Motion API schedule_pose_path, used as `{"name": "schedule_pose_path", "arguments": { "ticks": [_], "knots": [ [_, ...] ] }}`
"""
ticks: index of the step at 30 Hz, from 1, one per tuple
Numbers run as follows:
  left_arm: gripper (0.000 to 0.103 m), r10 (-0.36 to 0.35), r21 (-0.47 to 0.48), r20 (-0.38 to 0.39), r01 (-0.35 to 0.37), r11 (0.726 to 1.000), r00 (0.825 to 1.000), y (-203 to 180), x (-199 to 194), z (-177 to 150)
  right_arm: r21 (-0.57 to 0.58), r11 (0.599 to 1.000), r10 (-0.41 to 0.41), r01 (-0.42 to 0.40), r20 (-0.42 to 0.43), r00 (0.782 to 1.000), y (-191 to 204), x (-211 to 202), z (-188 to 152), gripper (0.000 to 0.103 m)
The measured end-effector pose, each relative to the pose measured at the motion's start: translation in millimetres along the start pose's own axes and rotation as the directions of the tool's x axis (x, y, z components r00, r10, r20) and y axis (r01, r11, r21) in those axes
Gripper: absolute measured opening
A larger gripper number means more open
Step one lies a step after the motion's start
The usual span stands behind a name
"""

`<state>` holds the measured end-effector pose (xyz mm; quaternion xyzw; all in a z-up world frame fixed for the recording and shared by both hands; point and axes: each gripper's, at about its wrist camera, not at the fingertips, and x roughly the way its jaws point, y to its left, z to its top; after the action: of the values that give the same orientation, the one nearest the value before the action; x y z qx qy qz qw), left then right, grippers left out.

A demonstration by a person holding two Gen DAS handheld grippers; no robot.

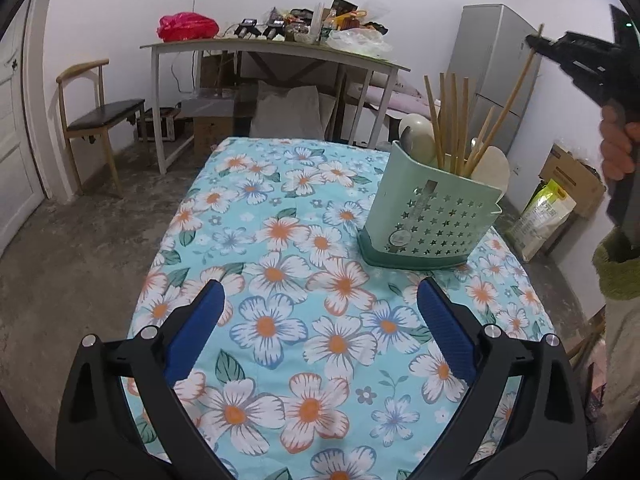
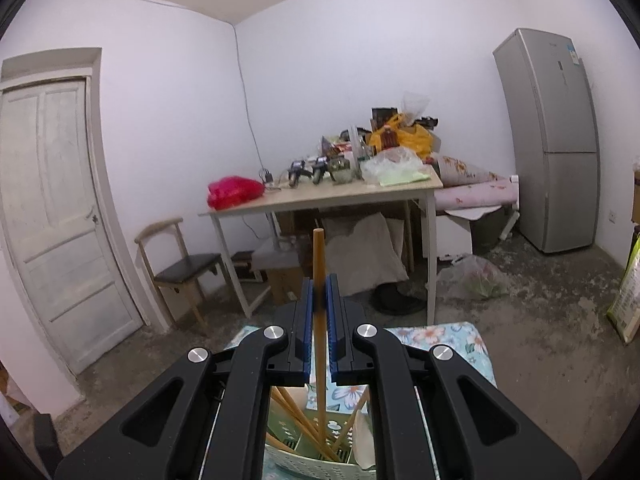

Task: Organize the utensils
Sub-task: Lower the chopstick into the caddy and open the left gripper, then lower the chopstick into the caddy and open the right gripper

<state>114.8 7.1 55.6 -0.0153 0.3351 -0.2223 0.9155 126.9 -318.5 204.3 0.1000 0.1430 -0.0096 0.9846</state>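
Right gripper (image 2: 319, 294) clamps chopstick (image 2: 319, 256) above green holder (image 1: 432, 216).

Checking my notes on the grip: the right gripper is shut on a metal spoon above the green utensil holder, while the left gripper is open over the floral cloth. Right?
Not a spoon: the right wrist view shows the right gripper shut on a wooden chopstick. The rest holds.

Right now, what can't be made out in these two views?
- Left wrist view: right tongs tips too small to see their grip on the chopstick.
- Right wrist view: chopstick's lower end is hidden inside the holder.
- Holder's compartments: hidden by its wall.
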Motion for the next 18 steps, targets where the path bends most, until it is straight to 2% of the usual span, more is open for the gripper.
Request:
{"name": "schedule_pose_path", "arguments": {
  "ticks": [11,15,17,18],
  "knots": [
    [0.094,0.014,0.011,0.010,-0.014,1.000,1.000,-5.3,0.2,0.2,-0.019,0.999,-0.028,0.028,-0.029,0.999,-0.8,19.1,-12.4,0.007],
    [0.094,0.019,0.011,0.015,-0.019,1.000,1.000,-6.2,1.0,-0.1,-0.037,0.999,-0.024,0.018,-0.160,0.987,-2.8,40.7,-36.3,0.008],
    [0.094,0.021,0.012,0.013,-0.021,1.000,1.000,-6.4,1.4,-0.1,-0.037,0.999,-0.028,0.021,-0.194,0.981,-6.0,41.9,-46.3,0.009],
    [0.094,0.025,0.013,0.013,-0.025,1.000,1.000,-7.0,2.0,-0.3,-0.031,0.999,-0.025,0.020,-0.197,0.980,-8.5,40.1,-47.9,0.014]
  ]
}}
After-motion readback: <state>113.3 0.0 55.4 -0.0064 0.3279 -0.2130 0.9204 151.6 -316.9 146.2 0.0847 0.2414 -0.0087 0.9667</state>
